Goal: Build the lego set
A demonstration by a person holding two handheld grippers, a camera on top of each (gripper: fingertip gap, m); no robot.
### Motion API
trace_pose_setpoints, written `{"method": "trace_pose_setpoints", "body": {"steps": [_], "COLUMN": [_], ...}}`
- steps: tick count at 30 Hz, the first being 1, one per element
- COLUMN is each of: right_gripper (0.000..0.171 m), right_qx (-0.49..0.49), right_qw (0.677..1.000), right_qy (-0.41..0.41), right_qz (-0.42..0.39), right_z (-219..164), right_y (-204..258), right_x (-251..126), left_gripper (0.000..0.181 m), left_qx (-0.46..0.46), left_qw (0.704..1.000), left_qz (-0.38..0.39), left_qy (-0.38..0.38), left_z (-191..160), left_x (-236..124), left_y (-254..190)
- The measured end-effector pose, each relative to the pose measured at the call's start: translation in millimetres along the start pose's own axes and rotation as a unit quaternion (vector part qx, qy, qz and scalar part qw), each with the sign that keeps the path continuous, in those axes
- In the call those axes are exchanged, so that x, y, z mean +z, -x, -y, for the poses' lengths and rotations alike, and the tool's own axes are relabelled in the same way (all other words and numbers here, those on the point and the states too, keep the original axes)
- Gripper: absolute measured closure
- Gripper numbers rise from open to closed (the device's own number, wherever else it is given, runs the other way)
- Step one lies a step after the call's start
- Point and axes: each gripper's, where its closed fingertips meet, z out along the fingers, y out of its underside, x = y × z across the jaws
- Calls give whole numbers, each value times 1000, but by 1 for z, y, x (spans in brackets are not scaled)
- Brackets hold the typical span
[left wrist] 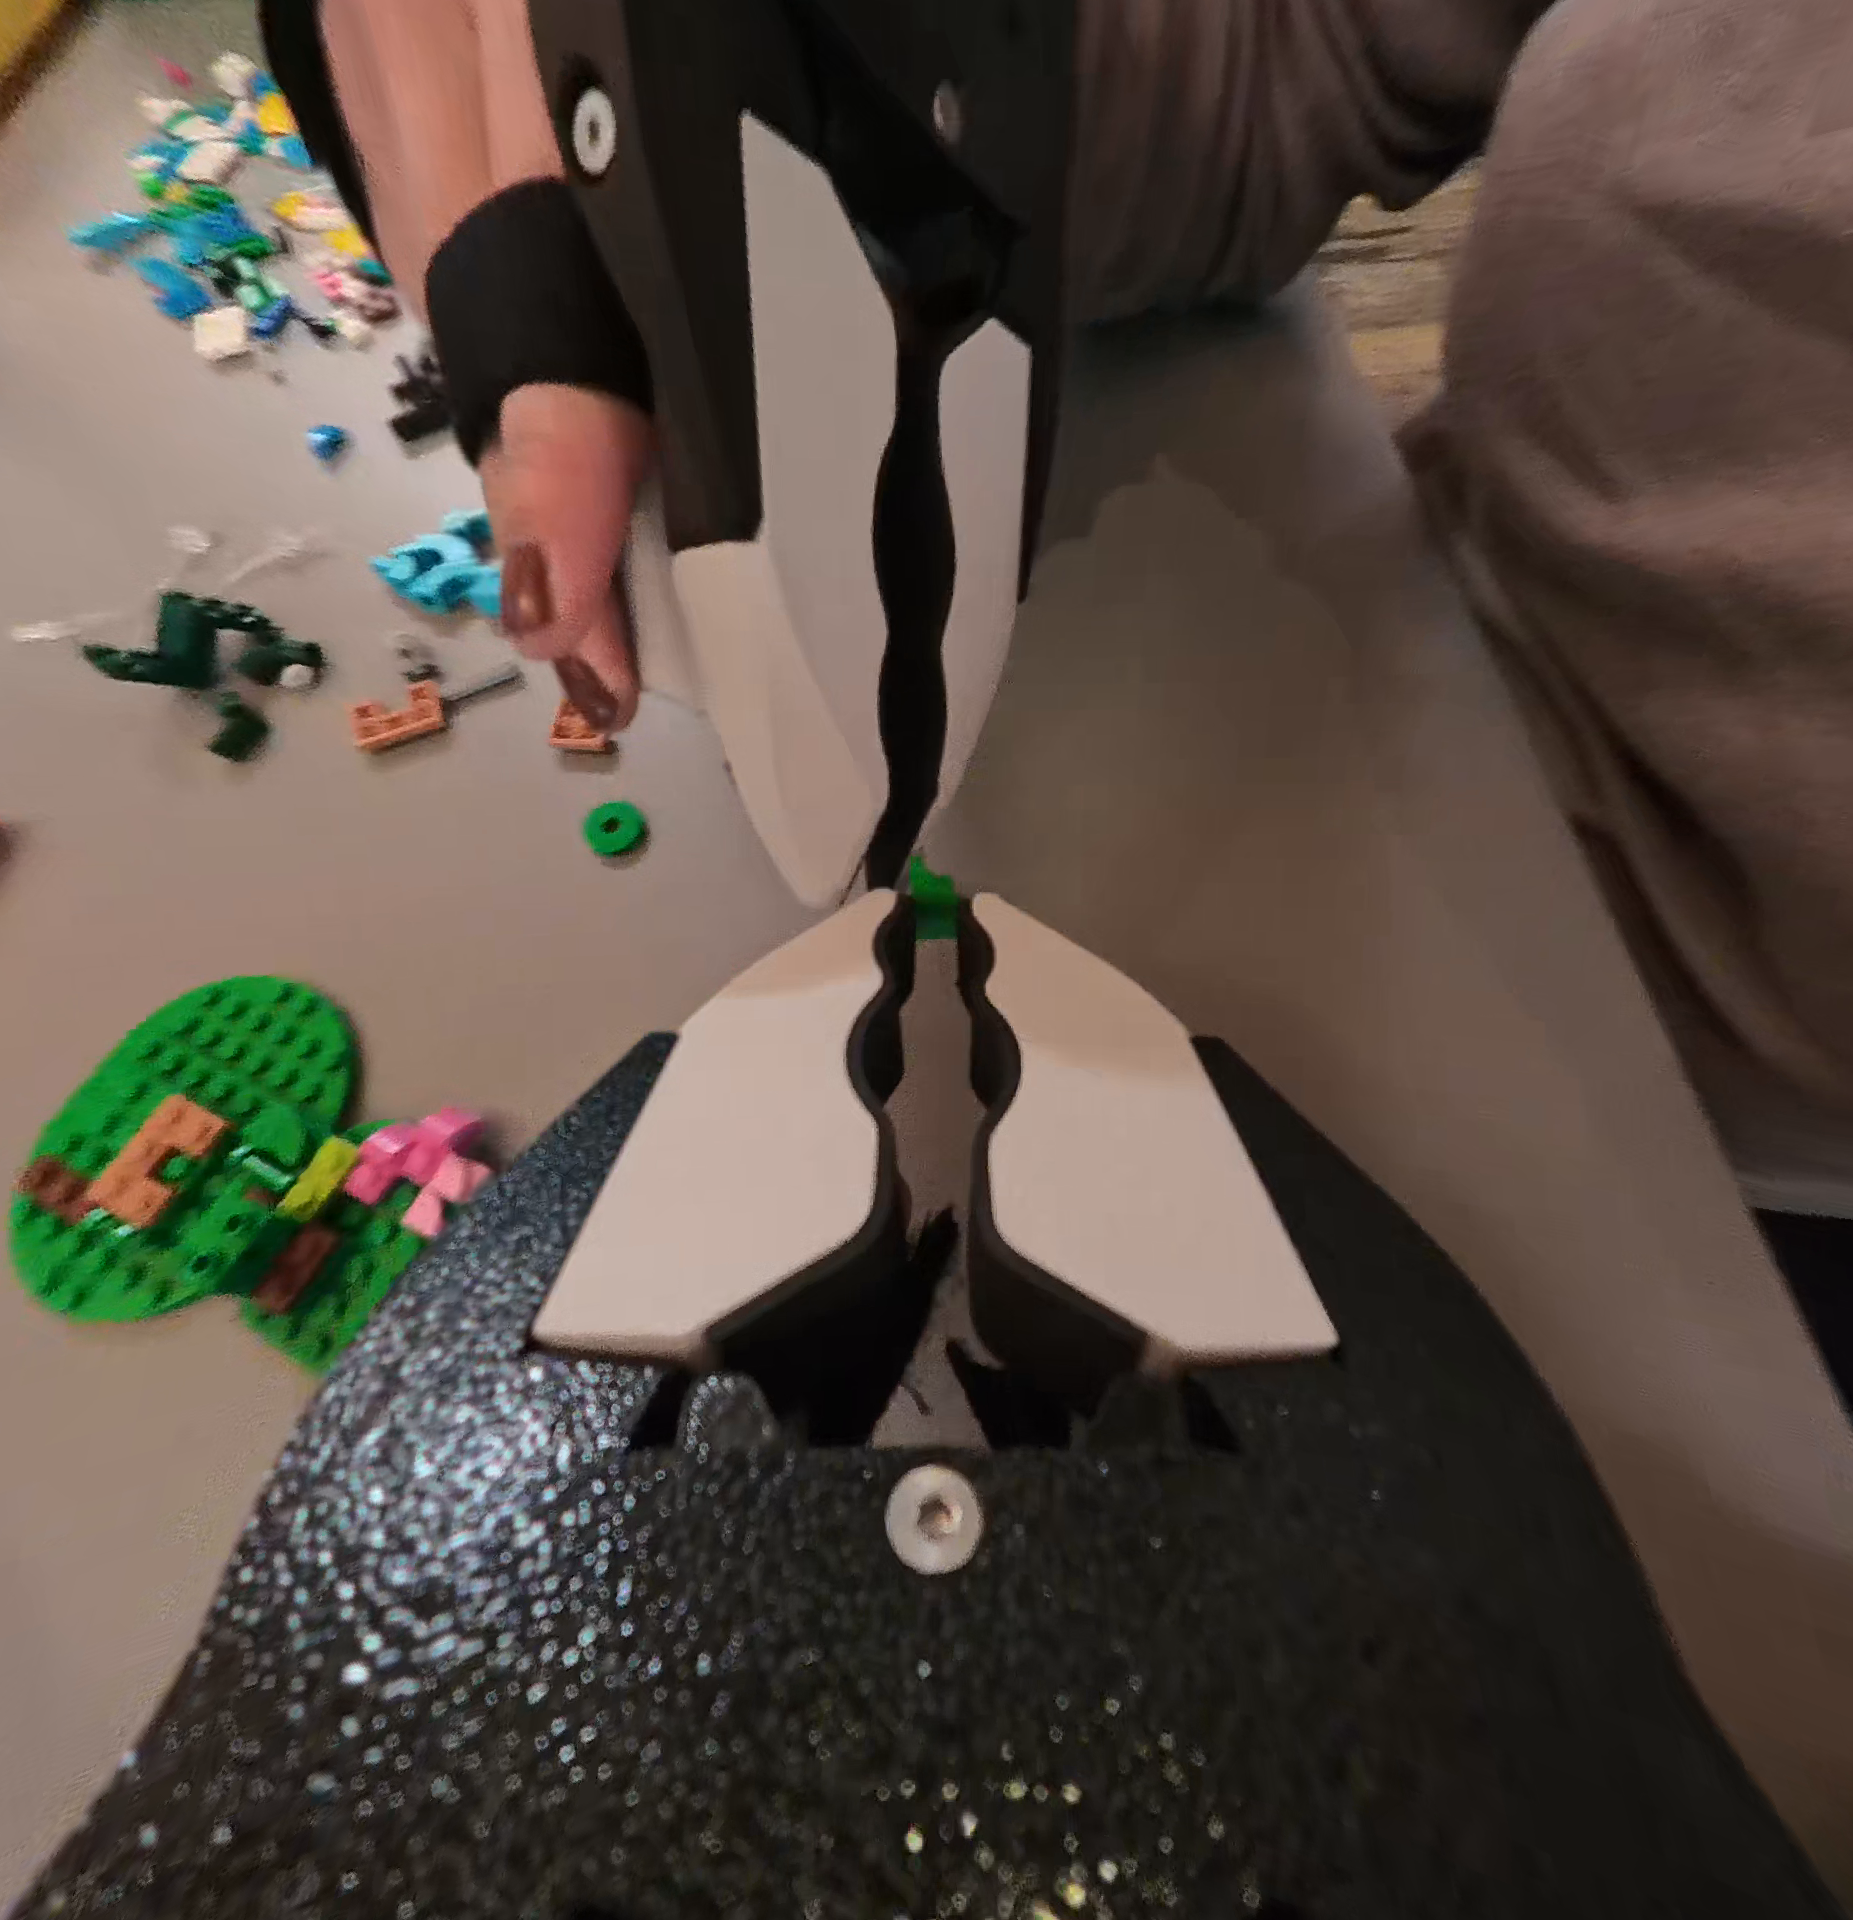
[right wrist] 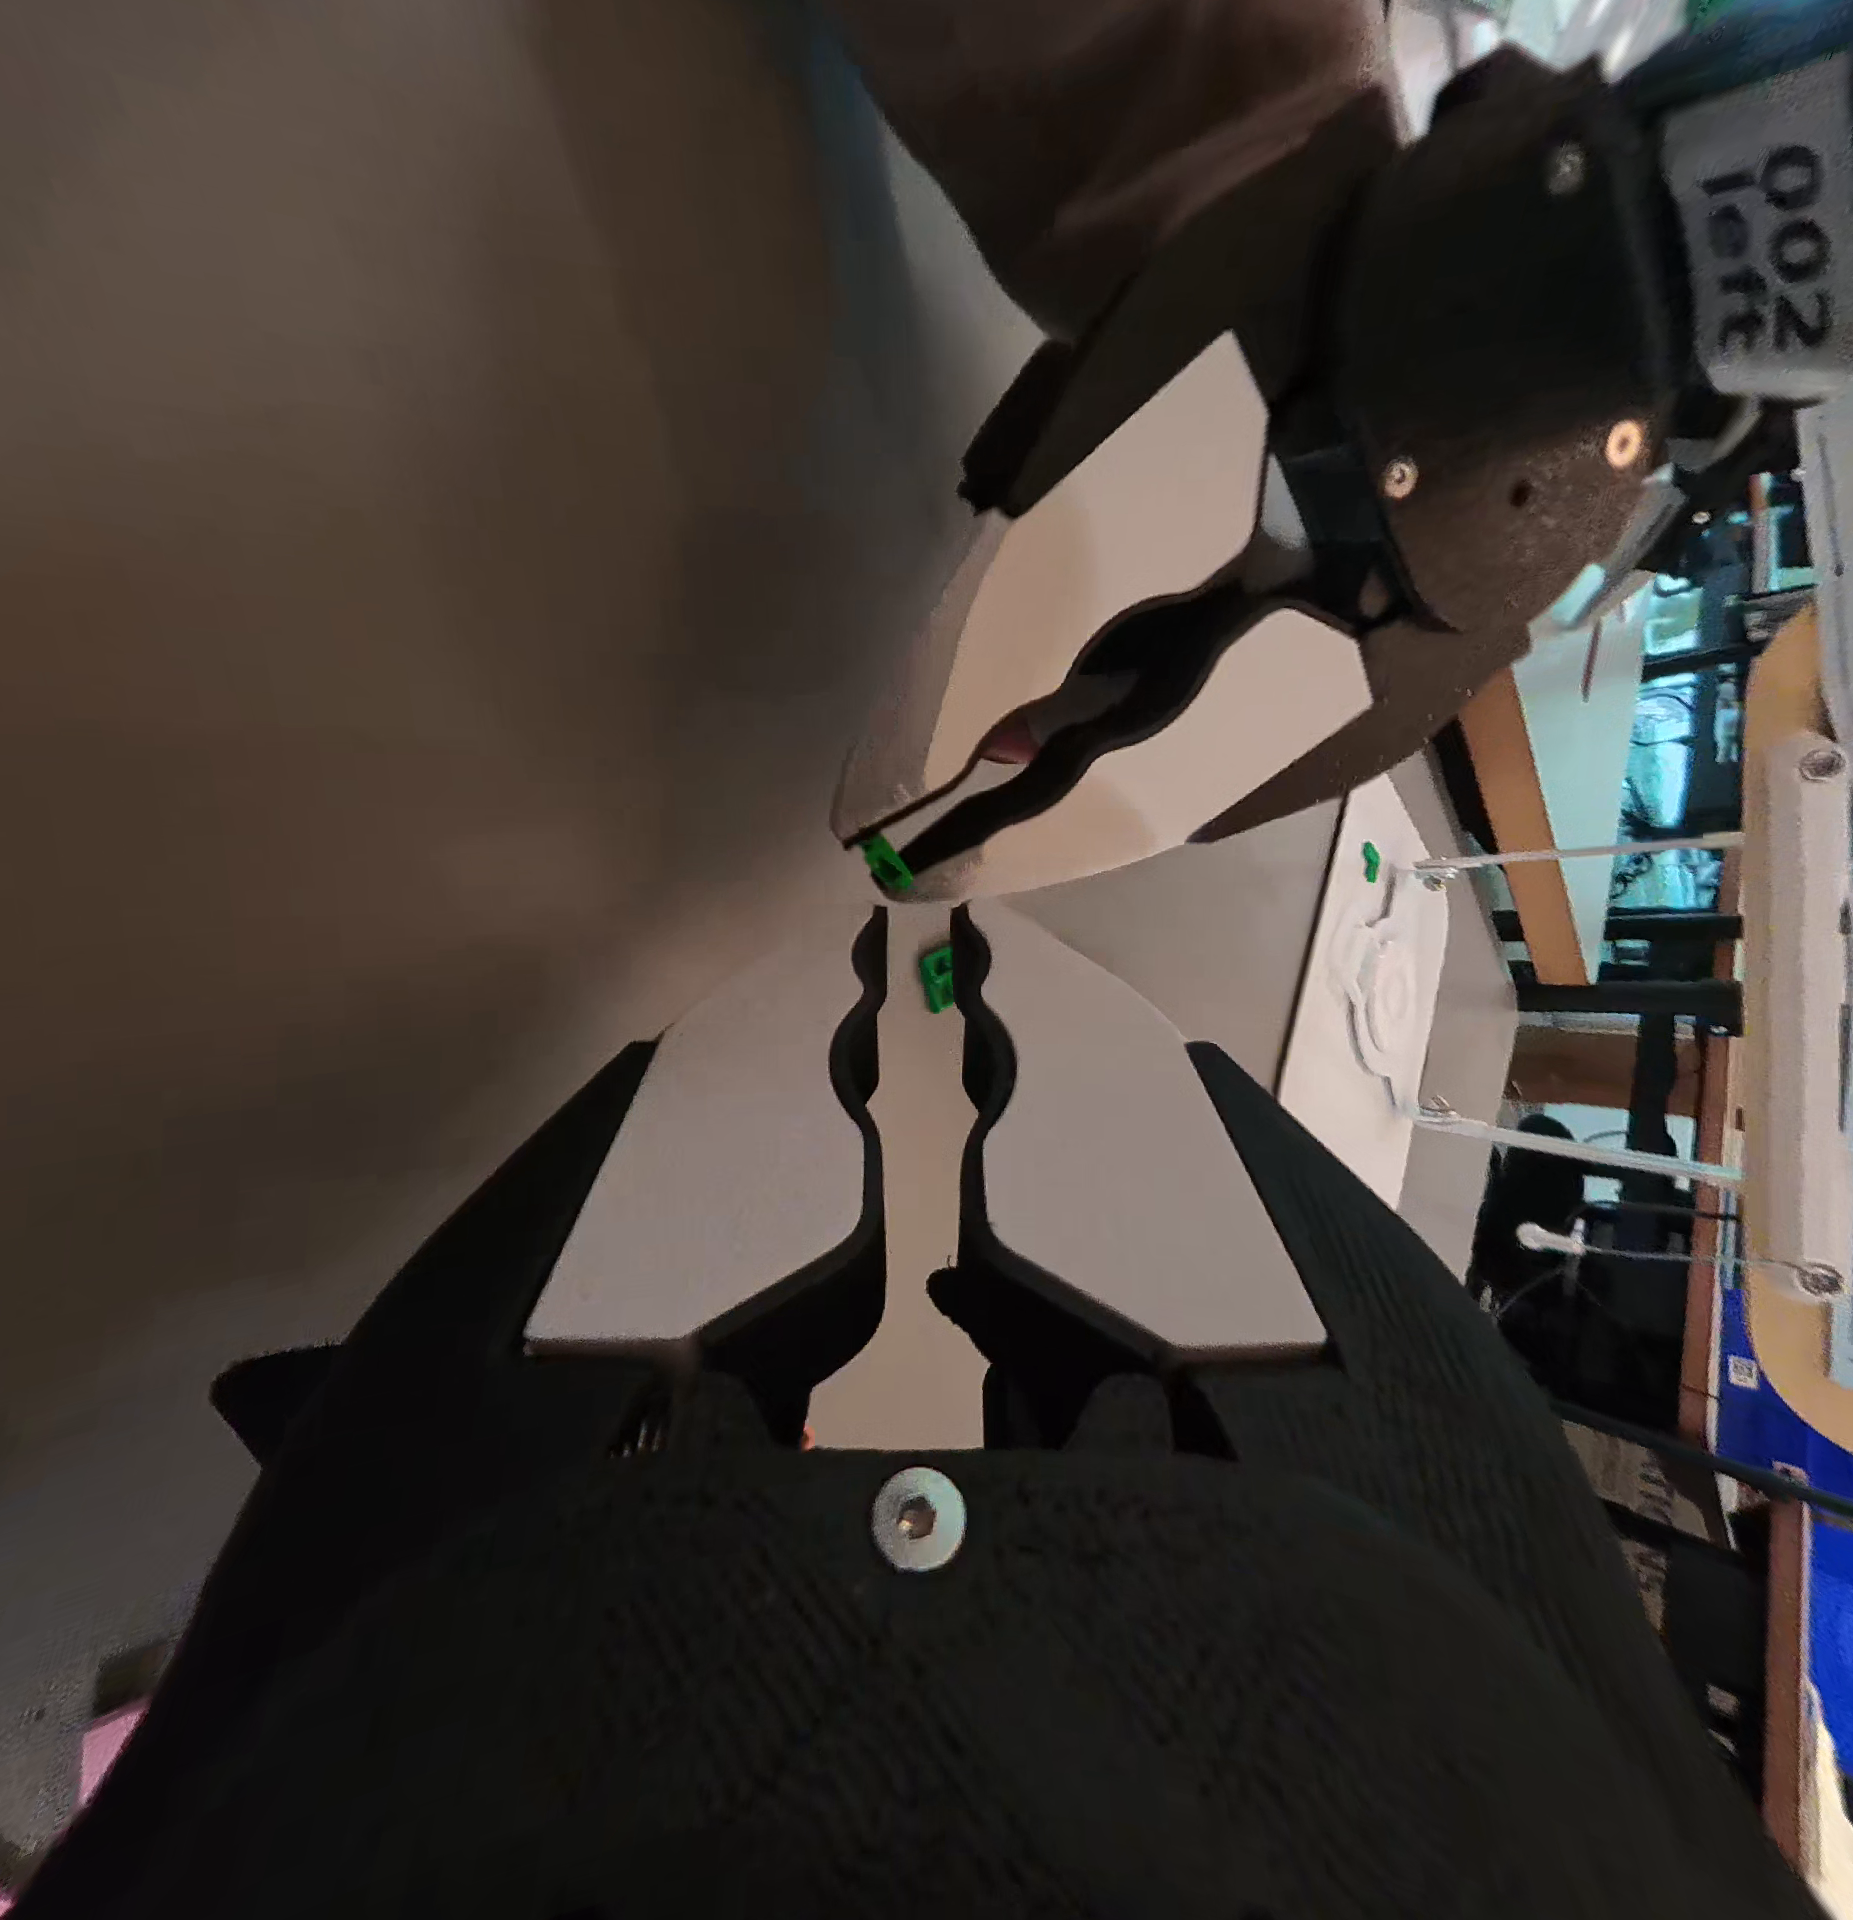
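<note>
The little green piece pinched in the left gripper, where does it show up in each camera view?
Left wrist view: the green piece sits just above centre, between the fingers of the left gripper.
Right wrist view: the piece is again just above centre, at the tip of the left gripper, which comes in from the upper right.
Shared landmark: the right gripper, whose tips nearly meet the piece.

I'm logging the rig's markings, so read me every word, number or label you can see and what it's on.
White tag on the left gripper: printed characters, legible, but I don't repeat writing.
Small stickers at far right: too small to read.
Left wrist view: no text.
</note>
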Motion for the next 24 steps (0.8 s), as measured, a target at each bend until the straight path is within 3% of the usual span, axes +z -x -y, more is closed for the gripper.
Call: {"method": "trace_pose_setpoints", "body": {"steps": [9,24], "right_gripper": [163,159], "right_qx": [28,12], "right_qw": [997,995], "right_qy": [-40,-43], "right_qz": [56,90], "right_z": [15,27], "right_y": [15,30], "right_x": [-2,2], "left_gripper": [174,174], "left_qx": [-20,-41], "left_qw": [998,994], "left_qz": [-61,-97], "left_qy": [21,26], "left_z": [-8,-11], "left_x": [6,9], "left_y": [-17,-26]}}
